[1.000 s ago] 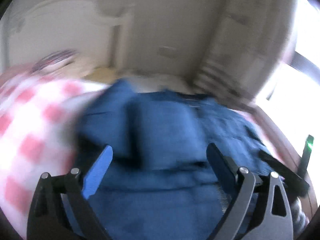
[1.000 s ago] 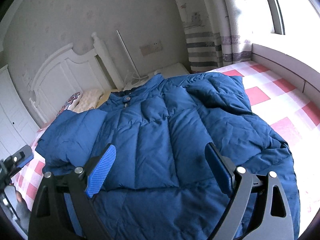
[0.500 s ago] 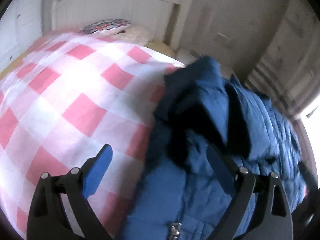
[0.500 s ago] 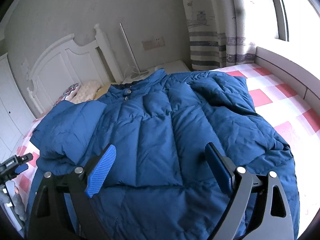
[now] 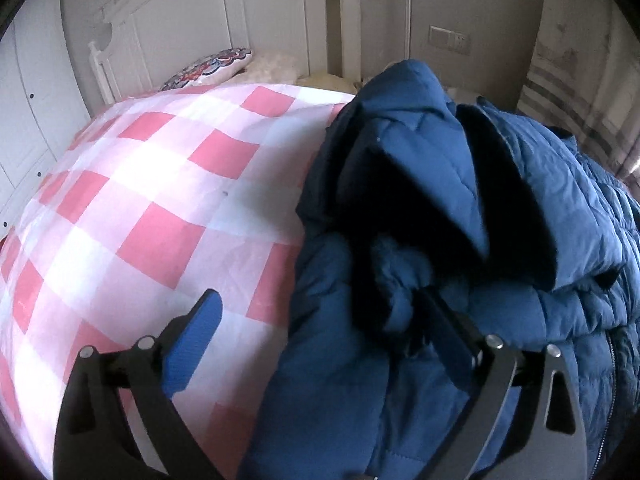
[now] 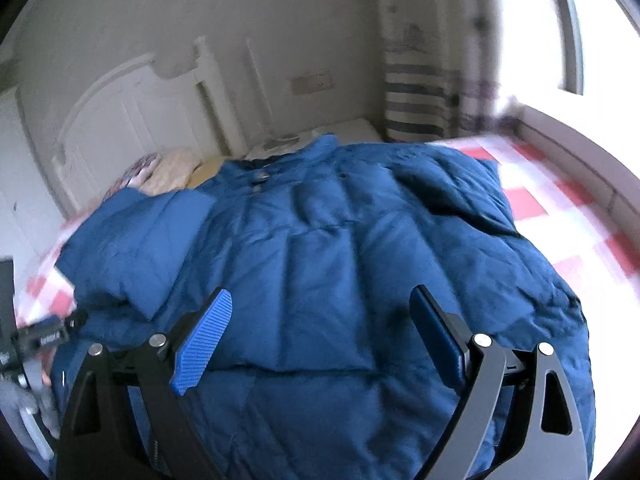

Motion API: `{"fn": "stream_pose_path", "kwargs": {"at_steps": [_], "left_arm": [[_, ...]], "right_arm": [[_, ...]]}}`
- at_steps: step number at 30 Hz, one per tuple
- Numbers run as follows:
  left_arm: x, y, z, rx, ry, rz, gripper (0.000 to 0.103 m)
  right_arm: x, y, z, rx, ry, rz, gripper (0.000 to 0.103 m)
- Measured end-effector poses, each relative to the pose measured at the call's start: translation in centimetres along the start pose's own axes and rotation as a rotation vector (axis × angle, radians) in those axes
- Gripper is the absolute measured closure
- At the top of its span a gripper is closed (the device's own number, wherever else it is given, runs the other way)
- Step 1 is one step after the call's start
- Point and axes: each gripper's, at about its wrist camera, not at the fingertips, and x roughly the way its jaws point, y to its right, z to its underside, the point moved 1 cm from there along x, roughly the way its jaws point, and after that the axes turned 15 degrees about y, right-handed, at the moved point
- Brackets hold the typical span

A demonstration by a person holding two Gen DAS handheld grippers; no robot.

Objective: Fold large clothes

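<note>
Jacket (image 6: pixel 344 264), a dark blue quilted puffer, lies spread front-up across a bed covered by a pink-and-white checked sheet (image 5: pixel 160 184), its collar and snap buttons pointing toward the white headboard (image 5: pixel 208 12). Left gripper (image 5: pixel 324 336) hangs low over the jacket's edge with its fingers spread wide and nothing between them: the blue-padded finger (image 5: pixel 194 344) sits over bare sheet, while the other finger (image 5: pixel 448 340) is over the puffy fabric beside a bunched, shadowed fold; whether it touches the cloth cannot be told. From this side a sleeve (image 5: pixel 420 152) is folded in over the body, making a thick raised flap with a dark hollow beneath it. Right gripper (image 6: pixel 324 336) is likewise spread and grasping nothing, poised above the lower front of the jacket and looking along it toward the collar. In the right wrist view, which is somewhat blurred, the folded sleeve (image 6: pixel 136 240) lies on the left side of the jacket, and the other side is rumpled near a striped curtain (image 6: pixel 416 100). A patterned pillow (image 5: pixel 212 66) rests by the headboard.
</note>
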Motion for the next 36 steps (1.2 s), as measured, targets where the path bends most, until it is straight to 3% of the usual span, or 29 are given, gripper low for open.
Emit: {"fn": "stream_pose_path", "kwargs": {"at_steps": [3,7,13,16,21,24,28,31,34,35,36], "left_arm": [[0.1,-0.3,0.1,-0.009,0.001,0.006,0.003],[0.5,-1.5,0.3,-0.075,-0.02,0.052,0.002],[0.8,-2.0,0.3,-0.104,-0.025,0.075,0.002],[1.0,-2.2,0.3,-0.12,-0.032,0.088,0.002],[1.5,-2.7,0.4,-0.159,-0.05,0.117,0.002],[1.6,-2.6,0.4,-0.159,-0.05,0.117,0.002],[1.7,-2.6,0.4,-0.157,-0.051,0.115,0.002],[1.7,-2.6,0.4,-0.16,-0.051,0.117,0.002],[1.7,-2.7,0.4,-0.165,-0.053,0.121,0.002],[1.7,-2.7,0.5,-0.169,-0.054,0.124,0.002],[1.7,-2.8,0.5,-0.172,-0.055,0.126,0.002]], "right_arm": [[-0.4,-5.3,-0.4,-0.186,0.002,-0.108,0.016],[0.1,-14.6,0.8,-0.574,-0.017,-0.237,0.017],[3.6,-20.6,2.8,-0.754,-0.079,-0.299,0.019],[4.5,-21.3,2.5,-0.74,-0.094,-0.311,0.02],[5.5,-20.4,0.9,-0.615,-0.137,-0.372,0.037],[6.0,-19.7,0.7,-0.554,-0.153,-0.374,0.039],[6.7,-19.8,1.1,-0.544,-0.153,-0.32,0.035],[7.0,-20.9,2.0,-0.621,-0.137,-0.264,0.036],[6.1,-20.6,1.4,-0.59,-0.103,-0.274,0.059],[5.4,-19.6,0.4,-0.521,-0.075,-0.293,0.071],[4.8,-18.2,-0.8,-0.43,-0.05,-0.312,0.074]]}}
